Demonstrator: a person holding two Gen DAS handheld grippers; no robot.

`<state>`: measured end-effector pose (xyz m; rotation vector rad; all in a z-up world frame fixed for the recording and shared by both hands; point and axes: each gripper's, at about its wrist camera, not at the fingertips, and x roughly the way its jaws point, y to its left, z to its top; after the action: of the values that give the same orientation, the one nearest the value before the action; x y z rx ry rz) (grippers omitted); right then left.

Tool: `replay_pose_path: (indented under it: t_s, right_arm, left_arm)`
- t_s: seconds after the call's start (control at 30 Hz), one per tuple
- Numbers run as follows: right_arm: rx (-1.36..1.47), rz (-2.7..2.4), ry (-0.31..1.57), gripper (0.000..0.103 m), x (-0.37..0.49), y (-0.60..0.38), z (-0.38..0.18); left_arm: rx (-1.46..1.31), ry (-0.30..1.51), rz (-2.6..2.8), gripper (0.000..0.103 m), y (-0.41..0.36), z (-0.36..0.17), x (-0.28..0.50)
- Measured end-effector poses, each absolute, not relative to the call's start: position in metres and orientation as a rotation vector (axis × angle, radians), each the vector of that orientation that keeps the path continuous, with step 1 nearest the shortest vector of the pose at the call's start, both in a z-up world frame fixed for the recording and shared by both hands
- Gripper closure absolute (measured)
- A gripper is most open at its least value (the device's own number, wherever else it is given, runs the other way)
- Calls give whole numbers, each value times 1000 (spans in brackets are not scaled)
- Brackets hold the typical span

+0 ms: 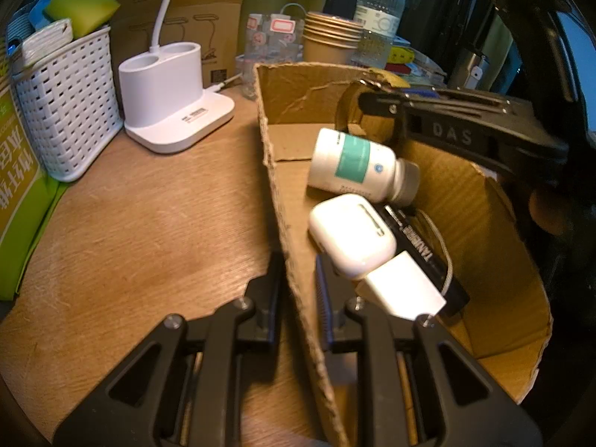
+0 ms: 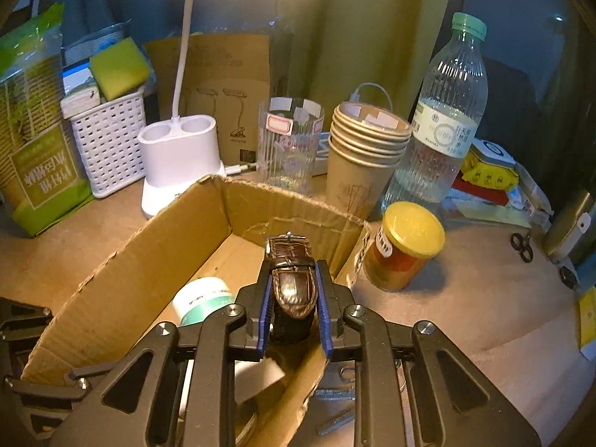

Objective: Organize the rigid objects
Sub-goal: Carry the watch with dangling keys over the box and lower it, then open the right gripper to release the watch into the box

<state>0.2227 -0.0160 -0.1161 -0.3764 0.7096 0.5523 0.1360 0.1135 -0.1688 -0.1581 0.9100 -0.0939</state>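
Currently: left tongs pinch the box wall, right tongs carry a watch over the box

Left to right. White woven plastic basket (image 1: 67, 111) at the far left of the wooden bench (image 1: 149, 223), green sponge (image 1: 83, 5) sticking out the top. Beside it, white plastic lamp base with two cup wells (image 1: 171, 97).

Left tongs (image 1: 298, 298) are clenched on the near side wall of the open brown cardboard box (image 1: 283, 201): one finger outside the wall, one inside.

Inside the box, all on the floor:
- white pill bottle with teal label (image 1: 357, 164), lying on its side, cap toward the right wall
- white rounded earbud case (image 1: 354, 234), just in front of the bottle
- white rectangular charger block (image 1: 404, 287), touching the case
- flat black device with white lettering (image 1: 421, 249), under the case and the block

Right tongs (image 2: 292, 279) are above the box, near its far right corner. Blue pads sit either side of a brown leather-strap watch (image 2: 292, 275); strap end and buckle stick out past the fingertips. Looks gripped; contact on both pads isn't fully clear.

Outside the box on the right: yellow-lidded glass jar (image 2: 402, 249) touching the corner, stack of brown paper cups (image 2: 361, 156) behind it, clear ribbed water bottle with green cap (image 2: 443, 119) next over.
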Motion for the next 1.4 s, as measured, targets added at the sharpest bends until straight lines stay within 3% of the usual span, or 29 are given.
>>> replay_pose_path:
  t_s: [0.3, 0.4, 0.47, 0.53, 1.13, 1.4]
  right_arm:
    - [-379, 564, 722, 67, 213, -21, -117]
    - [-379, 594, 728, 55, 209, -20, -117]
    - [-387, 621, 734, 42, 205, -19, -115]
    - [-400, 630, 732, 36, 202, -17, -113]
    - [-203, 558, 600, 36, 202, -81, -67]
    - [-128, 497, 626, 36, 217, -124, -78]
  left_arm:
    - [-157, 910, -99, 84, 113, -169, 135]
    - [-157, 910, -99, 84, 113, -169, 135]
    - [-157, 910, -99, 84, 113, -169, 135]
    - [-157, 910, -99, 84, 113, -169, 135]
    - [-157, 911, -99, 84, 113, -169, 135]
    - [-157, 911, -99, 84, 113, -169, 135]
